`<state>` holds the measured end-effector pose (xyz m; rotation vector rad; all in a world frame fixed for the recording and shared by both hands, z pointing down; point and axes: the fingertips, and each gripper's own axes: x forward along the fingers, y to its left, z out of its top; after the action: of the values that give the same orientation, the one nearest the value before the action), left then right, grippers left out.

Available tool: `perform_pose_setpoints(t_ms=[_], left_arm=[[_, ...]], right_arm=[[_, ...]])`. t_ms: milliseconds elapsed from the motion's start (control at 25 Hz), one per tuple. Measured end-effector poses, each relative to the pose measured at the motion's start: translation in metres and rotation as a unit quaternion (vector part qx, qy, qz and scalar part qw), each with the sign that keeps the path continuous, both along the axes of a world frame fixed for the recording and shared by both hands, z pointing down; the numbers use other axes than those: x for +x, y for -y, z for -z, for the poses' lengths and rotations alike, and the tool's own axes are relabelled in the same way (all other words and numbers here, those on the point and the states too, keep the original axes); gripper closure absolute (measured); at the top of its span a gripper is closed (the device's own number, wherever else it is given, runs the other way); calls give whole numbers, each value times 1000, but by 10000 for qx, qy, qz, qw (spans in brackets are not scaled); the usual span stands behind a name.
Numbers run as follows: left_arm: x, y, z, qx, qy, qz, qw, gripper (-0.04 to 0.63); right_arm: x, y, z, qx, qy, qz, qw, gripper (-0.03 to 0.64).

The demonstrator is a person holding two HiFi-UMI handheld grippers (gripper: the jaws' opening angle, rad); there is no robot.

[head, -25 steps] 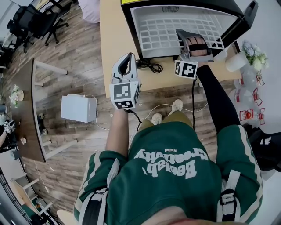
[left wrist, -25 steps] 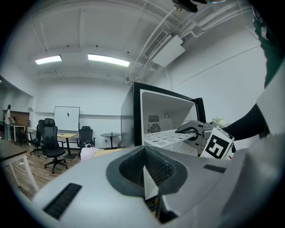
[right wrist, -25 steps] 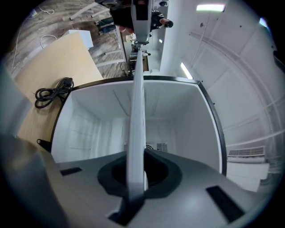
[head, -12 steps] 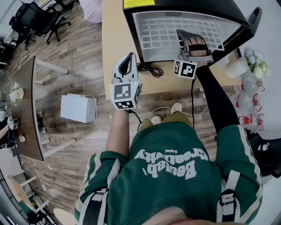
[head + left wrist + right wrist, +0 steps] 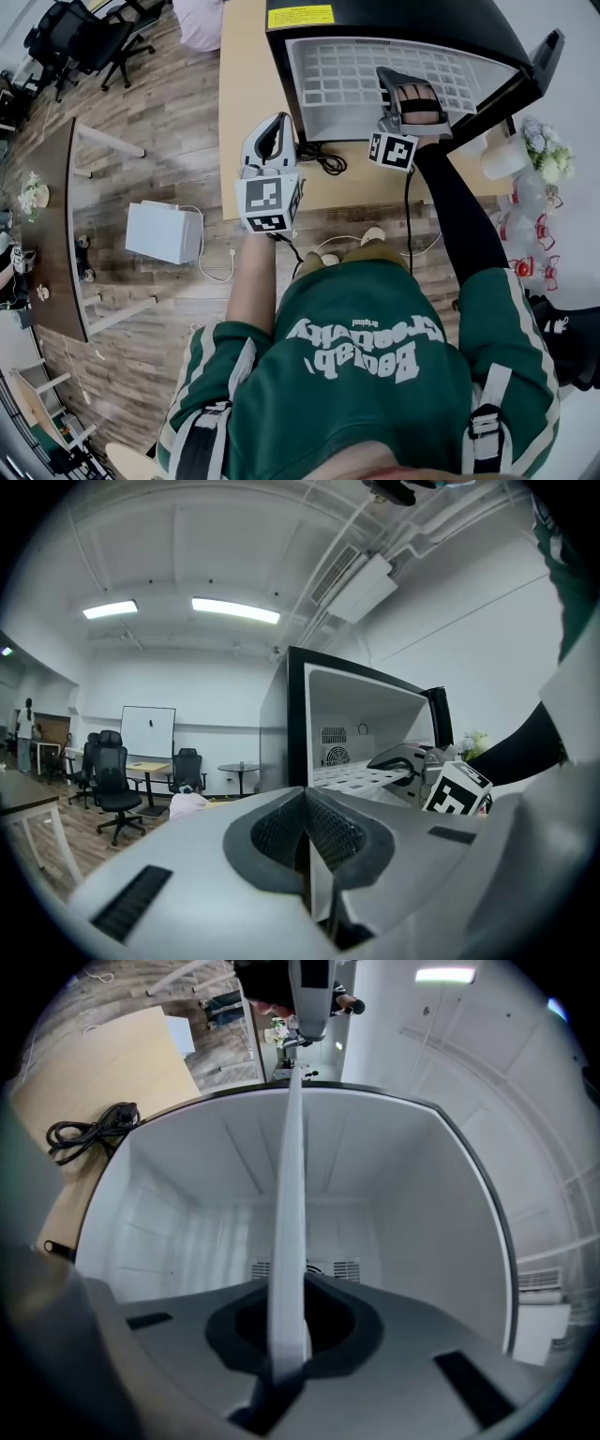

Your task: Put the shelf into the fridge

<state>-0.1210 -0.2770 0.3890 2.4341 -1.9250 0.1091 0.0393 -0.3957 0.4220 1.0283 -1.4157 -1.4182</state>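
Right gripper [image 5: 401, 77] clamps the white perforated plastic shelf [image 5: 342, 77] edge-on, holding it level inside the black fridge [image 5: 412, 21]; left gripper [image 5: 275, 124] is closed, empty and held aside.

Light wooden tabletop [image 5: 246, 103] at far centre, with a coiled black cable [image 5: 323, 157] lying on it. Wood-plank floor [image 5: 169, 131] all around. A white box [image 5: 164, 232] sits on the floor to the left, with a thin white cord [image 5: 217, 267] trailing just beside it. Further left I see a dark table [image 5: 52, 225] carrying small items I can't identify. Black office chairs [image 5: 80, 42] at far left. Flowers [image 5: 547, 148] at far right, with a white pot [image 5: 502, 155] beside them. In the left gripper view I note a whiteboard [image 5: 148, 731] on the far wall and two lit ceiling panels [image 5: 234, 609].
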Motion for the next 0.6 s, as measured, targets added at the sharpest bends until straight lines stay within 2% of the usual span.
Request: perform_pose_setpoints(t_ms=[600], left_arm=[[7, 18, -4, -5, 14, 9, 10000, 595]], right_arm=[[-3, 22, -1, 6, -29, 20, 10000, 591]])
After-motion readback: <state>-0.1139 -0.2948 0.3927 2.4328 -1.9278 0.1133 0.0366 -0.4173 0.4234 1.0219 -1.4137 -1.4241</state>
